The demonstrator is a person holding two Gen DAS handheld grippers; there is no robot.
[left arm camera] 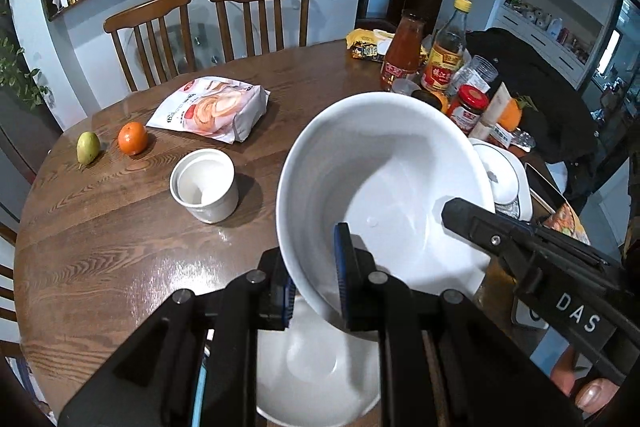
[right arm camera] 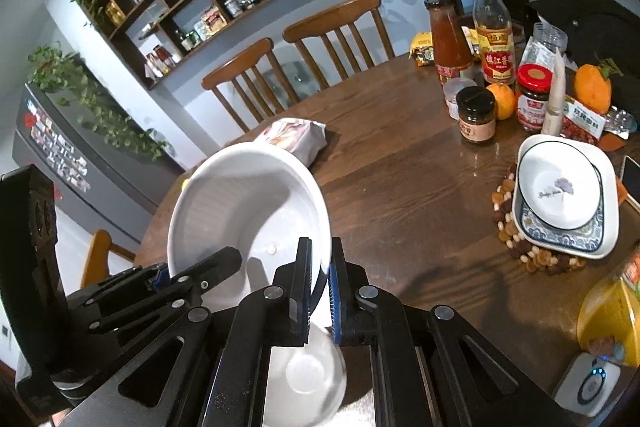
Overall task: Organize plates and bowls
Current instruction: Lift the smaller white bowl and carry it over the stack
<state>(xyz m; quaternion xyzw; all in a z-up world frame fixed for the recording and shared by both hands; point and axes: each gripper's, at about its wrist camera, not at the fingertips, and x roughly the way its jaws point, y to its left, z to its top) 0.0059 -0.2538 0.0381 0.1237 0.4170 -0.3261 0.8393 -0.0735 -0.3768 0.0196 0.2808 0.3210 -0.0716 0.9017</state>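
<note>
Grippers are both clamping the same large white bowl (left arm camera: 384, 187): the left gripper (left arm camera: 316, 291) is pinching its near rim, one blue-padded finger inside the wall and one outside, while the right gripper (right arm camera: 320, 291) is gripping the rim further round, its jaws nearly closed on the thin edge. That bowl is hanging tilted above the wooden table (left arm camera: 120, 227), its mouth facing the cameras, and directly beneath it a second white bowl (left arm camera: 320, 367) is sitting on the tabletop. Off to the left a small white cup (left arm camera: 204, 187) is standing near an orange (left arm camera: 133, 138) and a pear (left arm camera: 88, 147). Over on the right, stacked plates (right arm camera: 560, 195) are resting on a beaded mat (right arm camera: 508, 223), beside jars and bottles.
</note>
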